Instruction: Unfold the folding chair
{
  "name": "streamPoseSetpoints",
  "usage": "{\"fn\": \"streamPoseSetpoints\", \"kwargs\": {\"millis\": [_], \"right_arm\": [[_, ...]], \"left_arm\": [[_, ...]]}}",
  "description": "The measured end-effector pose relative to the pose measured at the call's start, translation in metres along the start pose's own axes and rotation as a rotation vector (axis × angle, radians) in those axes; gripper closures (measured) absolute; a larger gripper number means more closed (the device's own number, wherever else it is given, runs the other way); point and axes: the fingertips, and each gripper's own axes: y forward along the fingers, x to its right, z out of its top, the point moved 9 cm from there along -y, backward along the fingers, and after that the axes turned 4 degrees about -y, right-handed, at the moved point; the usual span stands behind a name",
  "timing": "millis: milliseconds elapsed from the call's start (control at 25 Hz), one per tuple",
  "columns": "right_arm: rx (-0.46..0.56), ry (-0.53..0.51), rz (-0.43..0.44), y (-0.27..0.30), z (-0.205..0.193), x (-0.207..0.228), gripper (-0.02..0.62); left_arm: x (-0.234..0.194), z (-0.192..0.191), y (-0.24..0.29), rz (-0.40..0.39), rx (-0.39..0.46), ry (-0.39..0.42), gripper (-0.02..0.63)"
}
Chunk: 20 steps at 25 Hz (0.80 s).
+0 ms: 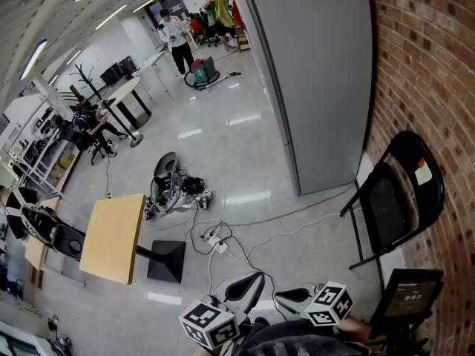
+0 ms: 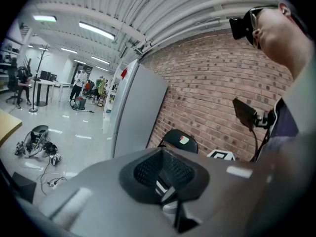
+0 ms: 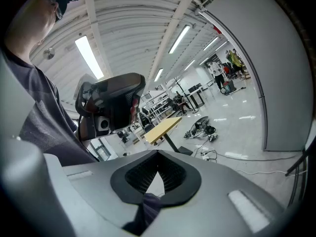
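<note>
Grey cabinet beside brick wall; wooden table near floor cables

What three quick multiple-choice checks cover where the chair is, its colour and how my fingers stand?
1. In the head view the chair is:
A) at the right, by the brick wall
B) at the far left
C) in the middle

2. The chair is:
A) white
B) black
C) yellow

3. The left gripper and right gripper are:
A) both shut, empty
B) both wide open
C) both clamped on the chair

Key:
1 A, it stands close beside the bricks.
2 B, frame, seat and back are black.
3 A, each gripper view shows its fingers together with nothing between them.
</note>
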Motion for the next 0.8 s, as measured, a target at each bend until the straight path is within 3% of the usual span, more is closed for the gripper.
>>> {"fn": "streamPoseSetpoints", "kwargs": {"millis": [400, 560, 800], "right_arm": [[0.04, 0.045, -0.122, -0.007, 0.012, 0.013, 0.594], [0.048, 0.067, -0.216, 0.004, 0.02, 0.024, 0.594], [0.109, 0.095, -0.341, 0.051, 0.064, 0.043, 0.594]], "left_arm": [[-0.013, 0.02, 0.021, -0.089, -0.013, 0.041, 0.604], [-0.043, 0.026, 0.034, -0.16, -0.02, 0.015, 0.604], [-0.115, 0.061, 0.039, -0.252, 0.014, 0.049, 0.604]]}}
